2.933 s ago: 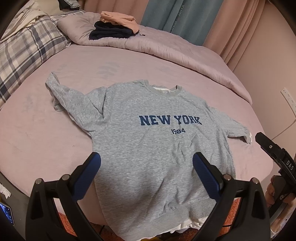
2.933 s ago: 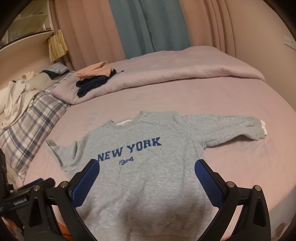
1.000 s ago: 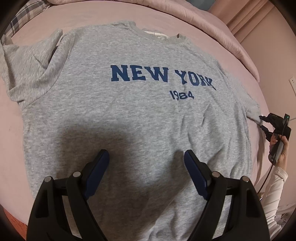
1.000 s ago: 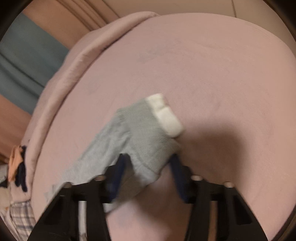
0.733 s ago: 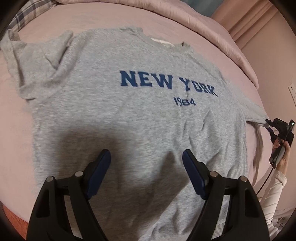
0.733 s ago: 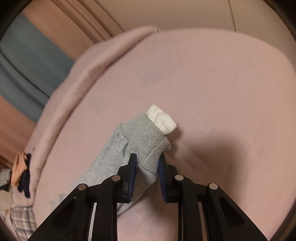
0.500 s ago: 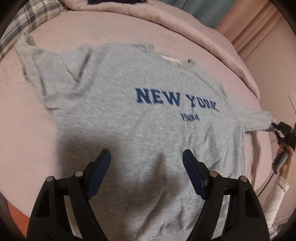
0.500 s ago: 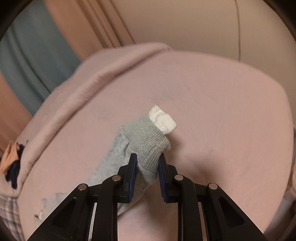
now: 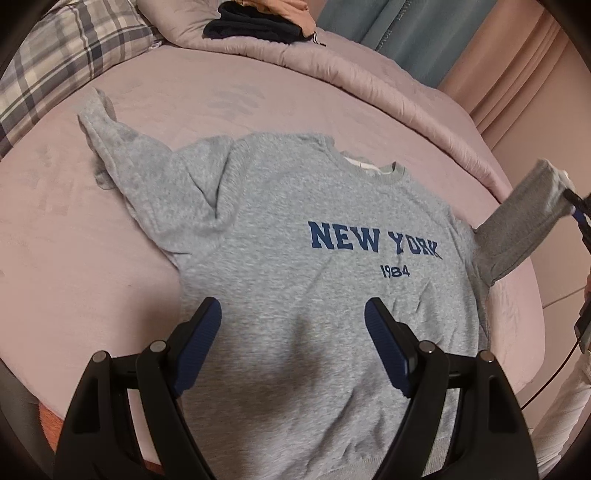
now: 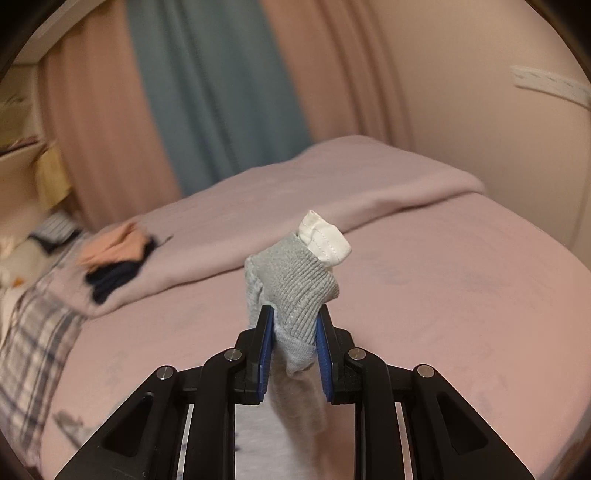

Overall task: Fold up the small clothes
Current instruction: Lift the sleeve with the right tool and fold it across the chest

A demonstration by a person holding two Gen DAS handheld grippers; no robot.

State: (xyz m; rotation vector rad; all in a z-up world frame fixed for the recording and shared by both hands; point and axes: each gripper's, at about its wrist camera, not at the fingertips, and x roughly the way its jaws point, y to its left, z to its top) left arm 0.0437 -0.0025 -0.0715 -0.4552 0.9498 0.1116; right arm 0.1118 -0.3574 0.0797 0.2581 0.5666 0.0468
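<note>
A grey sweatshirt (image 9: 303,258) printed "NEW YORK 1984" lies face up on the pink bed (image 9: 92,258). Its left sleeve (image 9: 122,155) lies bunched toward the pillow side. My left gripper (image 9: 293,325) is open and empty, hovering above the sweatshirt's lower body. My right gripper (image 10: 293,325) is shut on the right sleeve cuff (image 10: 295,288), grey ribbing with a white inner cuff (image 10: 323,240) sticking out. In the left wrist view the right sleeve (image 9: 524,221) is lifted off the bed at the far right, held by the right gripper (image 9: 576,206).
A plaid pillow (image 9: 62,59) lies at the far left. A folded pink duvet (image 9: 332,74) runs across the back, with a dark and a peach garment (image 9: 258,22) stacked on it. Curtains (image 10: 207,110) and a wall stand behind the bed.
My right gripper closed on the sleeve cuff and has lifted it up off the bed. My left gripper has drawn back and tilted up, so more of the bed shows.
</note>
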